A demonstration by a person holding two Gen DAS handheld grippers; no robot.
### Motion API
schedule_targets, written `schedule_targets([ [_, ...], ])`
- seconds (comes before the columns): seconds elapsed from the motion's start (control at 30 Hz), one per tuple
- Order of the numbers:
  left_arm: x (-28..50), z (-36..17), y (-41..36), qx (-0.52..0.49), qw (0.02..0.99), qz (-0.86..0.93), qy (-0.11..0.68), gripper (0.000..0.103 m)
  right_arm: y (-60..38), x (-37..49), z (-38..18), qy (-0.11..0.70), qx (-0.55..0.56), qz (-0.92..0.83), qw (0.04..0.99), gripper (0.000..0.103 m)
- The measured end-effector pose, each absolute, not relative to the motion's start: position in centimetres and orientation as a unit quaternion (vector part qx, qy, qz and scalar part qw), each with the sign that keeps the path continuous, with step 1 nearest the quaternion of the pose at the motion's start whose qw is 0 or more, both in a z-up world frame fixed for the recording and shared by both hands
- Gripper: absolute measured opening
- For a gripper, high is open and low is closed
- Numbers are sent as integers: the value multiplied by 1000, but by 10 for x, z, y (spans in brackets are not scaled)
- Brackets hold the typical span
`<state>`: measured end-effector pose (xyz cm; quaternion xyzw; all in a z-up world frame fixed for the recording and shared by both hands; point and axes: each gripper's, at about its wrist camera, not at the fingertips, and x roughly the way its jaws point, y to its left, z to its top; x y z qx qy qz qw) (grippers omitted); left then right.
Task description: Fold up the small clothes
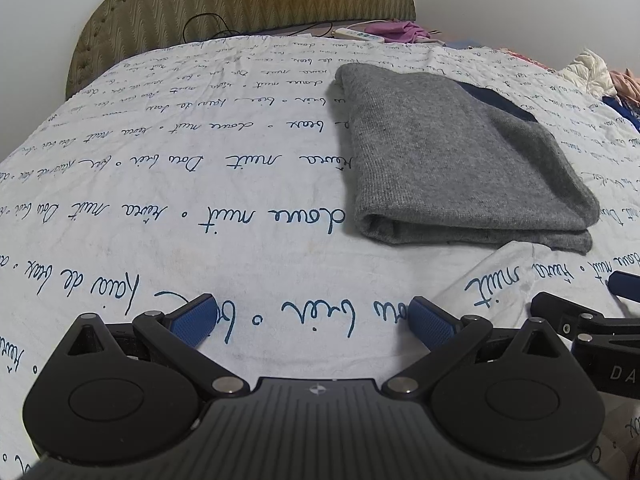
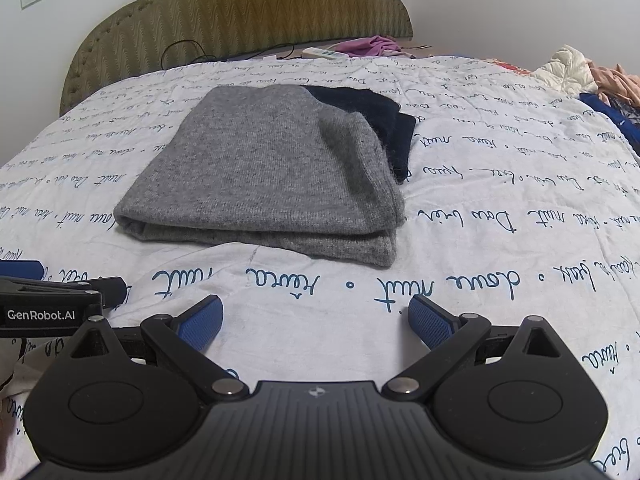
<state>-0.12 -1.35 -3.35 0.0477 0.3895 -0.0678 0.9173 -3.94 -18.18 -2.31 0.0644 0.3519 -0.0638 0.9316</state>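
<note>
A grey knitted garment [image 1: 452, 152] lies folded on the white bed sheet [image 1: 180, 208], with a dark navy part [image 1: 496, 100] showing under its far right side. It also shows in the right wrist view [image 2: 264, 168], navy part [image 2: 384, 120] behind. My left gripper [image 1: 312, 322] is open and empty, low over the sheet, in front and left of the garment. My right gripper [image 2: 316, 320] is open and empty, just in front of the garment's near edge. Each gripper shows at the other view's edge, the right one [image 1: 592, 320] and the left one [image 2: 48, 300].
A padded olive headboard [image 2: 240, 12] stands at the far end. A power strip [image 2: 324, 53] and purple cloth [image 2: 372, 46] lie by it. Crumpled white and pink clothes [image 2: 580, 72] and something blue [image 2: 612, 116] lie at the bed's right side.
</note>
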Motion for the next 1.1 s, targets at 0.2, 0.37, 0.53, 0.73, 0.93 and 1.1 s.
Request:
schedule_targets([
  [0.2,-1,-33,-13,49,918,-69,389,103,-180,-38,-24,353,62,-62,932,100],
  [0.37,-2,-34,-13,48,918,-70,387,103,-180,-39,-24,351,64,-62,932,100],
  [0.53,-3,-34,-12,46,919,-70,386,103,-182,-38,-25,347,68,-67,933,100],
  [0.73,-1,-32,-9,40,923,-64,378,103,-178,-35,-26,333,40,-86,938,100],
  [0.93,1,-38,-10,48,930,-57,361,103,-178,-32,-35,327,30,-92,940,103],
  [1.1,-1,-41,-11,55,933,-56,350,103,-185,-32,-37,327,60,-79,940,103],
])
